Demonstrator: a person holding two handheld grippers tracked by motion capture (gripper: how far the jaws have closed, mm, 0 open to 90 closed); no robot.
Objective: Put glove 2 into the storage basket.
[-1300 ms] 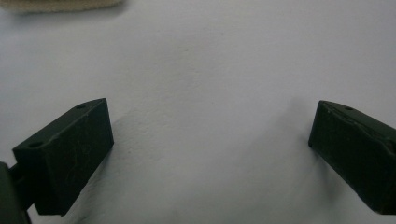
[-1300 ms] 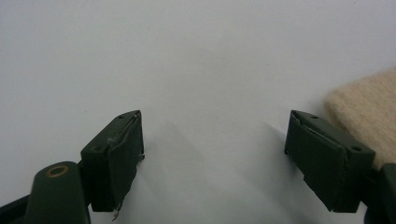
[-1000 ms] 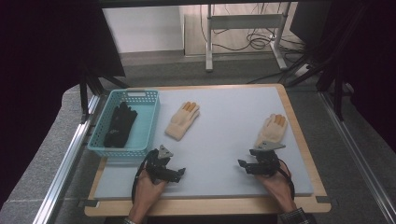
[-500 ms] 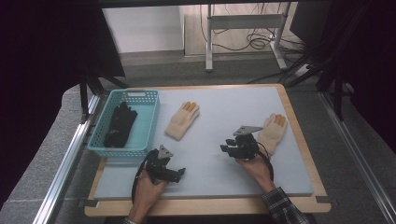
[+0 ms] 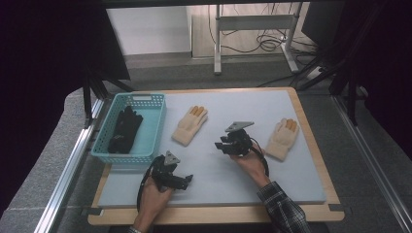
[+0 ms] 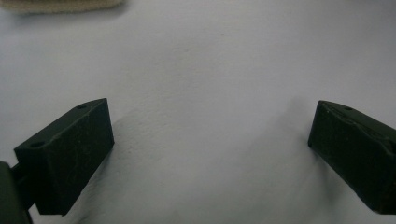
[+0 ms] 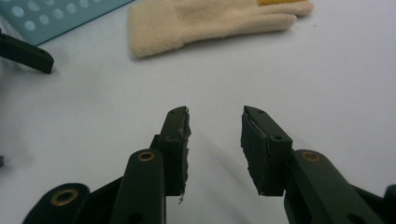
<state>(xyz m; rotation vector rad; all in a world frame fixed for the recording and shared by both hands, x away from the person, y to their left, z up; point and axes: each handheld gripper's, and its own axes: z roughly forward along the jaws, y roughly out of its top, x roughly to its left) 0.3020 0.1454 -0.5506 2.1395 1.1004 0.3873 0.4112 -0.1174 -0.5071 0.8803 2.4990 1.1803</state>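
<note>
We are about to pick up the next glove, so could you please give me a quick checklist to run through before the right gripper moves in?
1. Right gripper empty, fingers parted: ok.
2. Left gripper empty and wide open over the bare mat: ok.
3. Cream glove near the basket lies flat with nothing on it: ok.
4. Second cream glove lies apart on the mat, to the right of the right gripper: ok.
5. Blue basket has free room beside the black glove: ok.
6. Right gripper's fingers wide enough for the glove's cuff: cannot tell.
</note>
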